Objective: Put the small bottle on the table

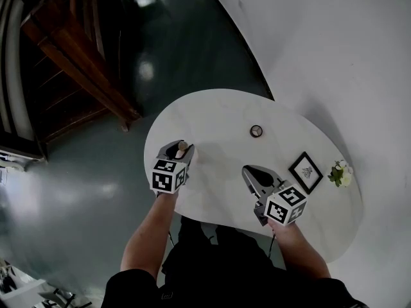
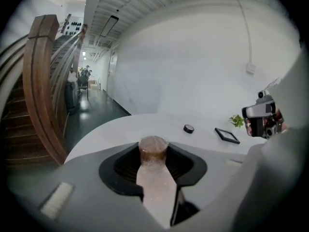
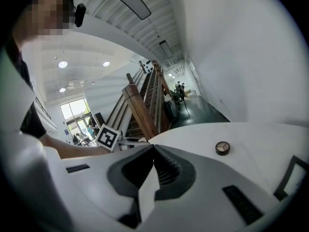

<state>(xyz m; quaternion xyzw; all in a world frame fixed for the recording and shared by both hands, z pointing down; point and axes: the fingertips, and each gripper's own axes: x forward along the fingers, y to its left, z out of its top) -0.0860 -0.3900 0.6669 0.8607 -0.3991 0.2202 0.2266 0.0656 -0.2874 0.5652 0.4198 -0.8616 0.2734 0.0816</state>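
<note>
The small bottle (image 2: 153, 182), pale pink with a brown cap, sits between the jaws of my left gripper (image 2: 153, 151), which is shut on it. In the head view the left gripper (image 1: 182, 148) hangs over the left edge of the white round table (image 1: 218, 111), and the bottle's cap (image 1: 183, 145) shows at its tip. My right gripper (image 1: 248, 170) hovers over the table's near middle. Its jaws meet at the tips with nothing between them (image 3: 153, 149).
A small round tin (image 1: 256, 131) lies near the table's middle. A black picture frame (image 1: 306, 172) and a small plant (image 1: 340, 174) stand at the right. A wooden staircase (image 1: 77, 56) rises at the far left over dark floor. A white wall curves behind the table.
</note>
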